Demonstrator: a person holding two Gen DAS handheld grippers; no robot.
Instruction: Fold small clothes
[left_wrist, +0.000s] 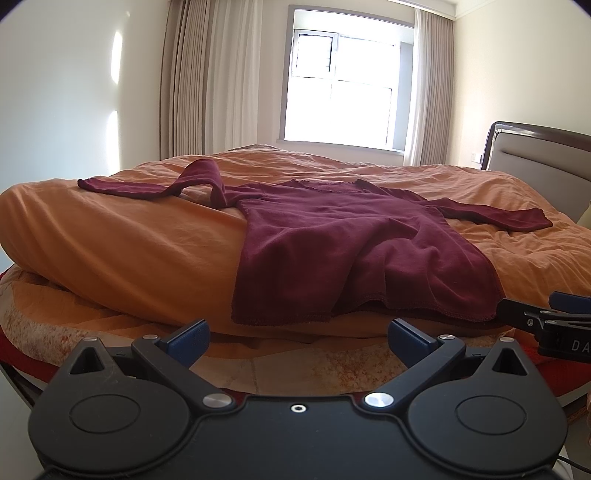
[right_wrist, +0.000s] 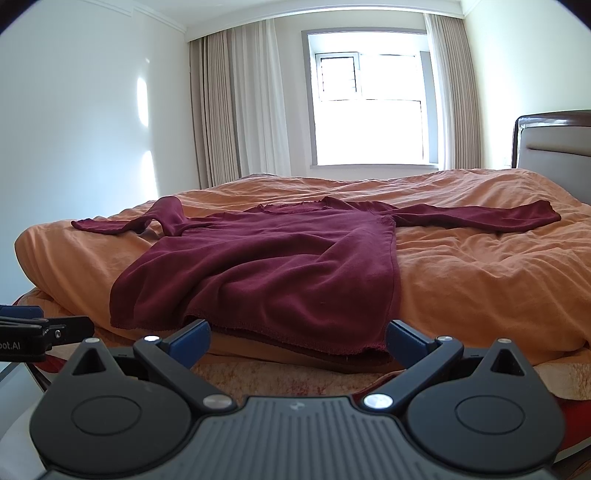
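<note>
A dark red long-sleeved sweater (left_wrist: 332, 243) lies spread on the orange duvet (left_wrist: 129, 236), hem toward me, both sleeves out to the sides; the left sleeve is kinked. It also shows in the right wrist view (right_wrist: 280, 266). My left gripper (left_wrist: 297, 339) is open and empty, just short of the hem near its left part. My right gripper (right_wrist: 297, 339) is open and empty, just short of the hem near its right corner. Each gripper shows at the edge of the other's view: the right gripper (left_wrist: 546, 321) and the left gripper (right_wrist: 37, 328).
The duvet (right_wrist: 480, 266) covers a bed with a brown headboard (left_wrist: 535, 147) at the right. A patterned sheet (left_wrist: 258, 365) shows under the duvet at the near edge. A window (left_wrist: 343, 81) with curtains stands behind. A white wall is on the left.
</note>
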